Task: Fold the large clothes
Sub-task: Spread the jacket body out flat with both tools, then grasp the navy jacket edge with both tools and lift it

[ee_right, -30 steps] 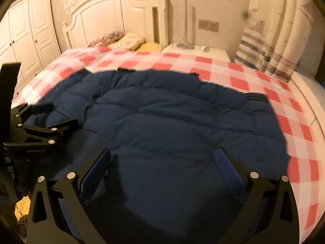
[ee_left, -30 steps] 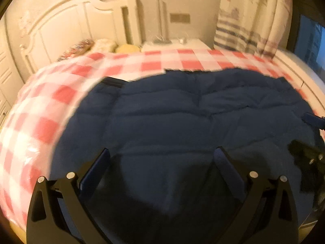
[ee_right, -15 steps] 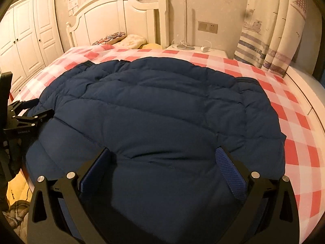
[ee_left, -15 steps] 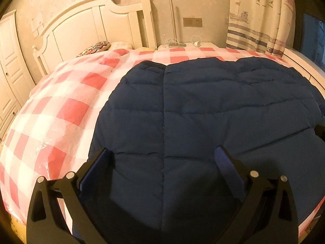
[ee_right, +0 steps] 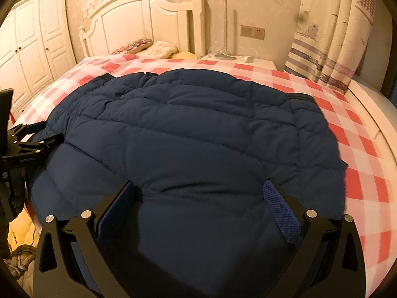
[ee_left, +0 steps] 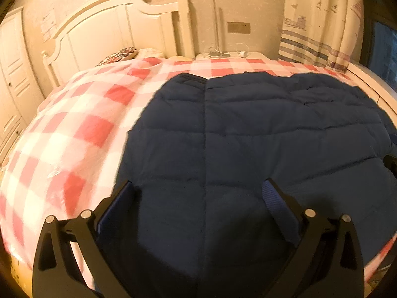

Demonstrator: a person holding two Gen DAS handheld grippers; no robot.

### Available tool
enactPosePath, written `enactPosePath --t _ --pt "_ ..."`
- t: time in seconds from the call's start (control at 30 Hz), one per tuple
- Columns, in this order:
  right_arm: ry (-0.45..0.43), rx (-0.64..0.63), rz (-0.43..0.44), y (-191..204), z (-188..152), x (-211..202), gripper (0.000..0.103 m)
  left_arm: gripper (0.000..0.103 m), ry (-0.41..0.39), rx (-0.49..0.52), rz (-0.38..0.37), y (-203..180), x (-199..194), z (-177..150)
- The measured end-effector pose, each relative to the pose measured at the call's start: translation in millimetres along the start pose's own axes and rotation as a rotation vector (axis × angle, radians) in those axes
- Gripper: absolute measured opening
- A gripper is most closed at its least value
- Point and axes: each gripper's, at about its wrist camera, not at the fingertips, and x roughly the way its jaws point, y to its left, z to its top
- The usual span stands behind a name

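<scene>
A large navy quilted down jacket (ee_left: 248, 144) lies spread flat on the red-and-white checked bed cover (ee_left: 82, 129); it also shows in the right wrist view (ee_right: 193, 134). My left gripper (ee_left: 198, 193) is open and empty, low over the jacket's near left part. My right gripper (ee_right: 201, 193) is open and empty over the jacket's near right part. The left gripper also shows at the left edge of the right wrist view (ee_right: 29, 141), beside the jacket's left edge. The jacket's near hem is hidden under the gripper bodies.
A white headboard (ee_right: 139, 22) and pillows (ee_right: 161, 48) stand at the far end. A nightstand (ee_right: 240, 59) with a lamp base is beside it, then a curtain (ee_right: 330, 37). White wardrobes (ee_right: 32, 47) are at left. Yellow bedding (ee_right: 19, 233) lies on the floor.
The jacket has dropped from a lifted, moving state to lie flat on the bed. Both grippers have drawn back a little toward the near edge and stay open.
</scene>
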Motion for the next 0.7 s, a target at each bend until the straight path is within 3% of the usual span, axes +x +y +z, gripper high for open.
enactPosePath --t 0.07,0.17,0.27,0.4,0.6,0.7 --pt "-0.028 0.009 -0.036 -3.6 -1.3 -17.2 0.098 0.101 -0.032 0.001 0.007 5.9 -16.9 -6.8" --pt "-0.074 0.057 -0.046 -19.4 -9.0 -37.7 0.098 0.101 -0.019 0.011 0.036 15.6 -21.1 -18.0" --pt "-0.029 0.114 -0.074 -45.3 -29.2 -35.4 0.098 0.101 0.001 -0.024 -0.016 25.3 -15.1 -27.0" --pt "-0.052 0.194 0.028 -63.1 -52.2 -27.0 0.099 0.101 0.013 -0.029 -0.02 23.7 -6.0 -24.4" --pt "-0.035 0.19 0.035 -62.3 -49.1 -20.5 0.099 0.101 0.005 -0.028 -0.028 23.4 -4.1 -24.2" --pt "-0.008 0.195 0.024 -61.9 -46.6 -23.7 0.099 0.101 0.036 -0.015 0.005 20.7 -10.0 -13.8"
